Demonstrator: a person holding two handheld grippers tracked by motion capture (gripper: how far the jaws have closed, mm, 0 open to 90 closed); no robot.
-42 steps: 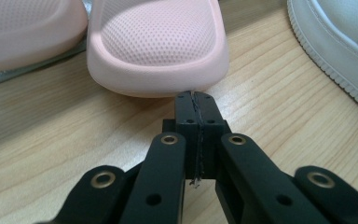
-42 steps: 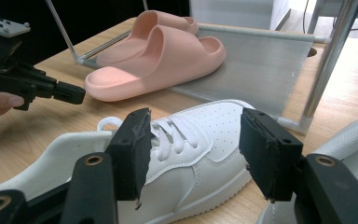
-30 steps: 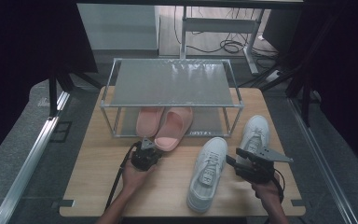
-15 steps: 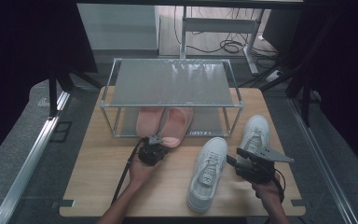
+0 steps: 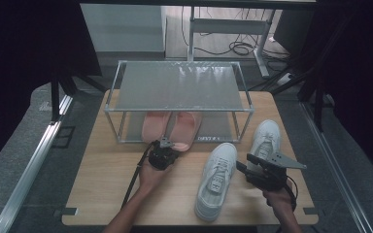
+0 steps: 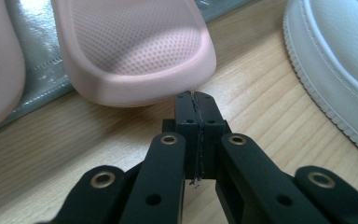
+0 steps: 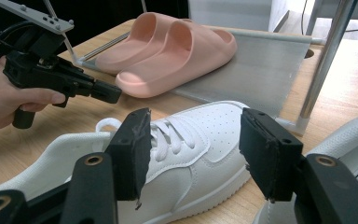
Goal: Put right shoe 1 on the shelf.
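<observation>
Two pink slippers lie side by side on the lower shelf of a metal shoe rack. The right slipper juts its heel over the shelf's front edge. My left gripper is shut, its tips right at that heel with nothing between them; the high view shows it just before the rack. My right gripper stands open, its pads either side of the toe of a white sneaker without touching it. It sits to the right of that sneaker.
A second white sneaker lies on the wooden table at the right, beside the rack's front right leg. The rack's top shelf is bare. Cables trail from both grippers toward the table's near edge.
My left gripper has moved forward toward the rack, and the right pink slipper's heel has slid a little further in and straightened. The right gripper and both sneakers have kept still.
</observation>
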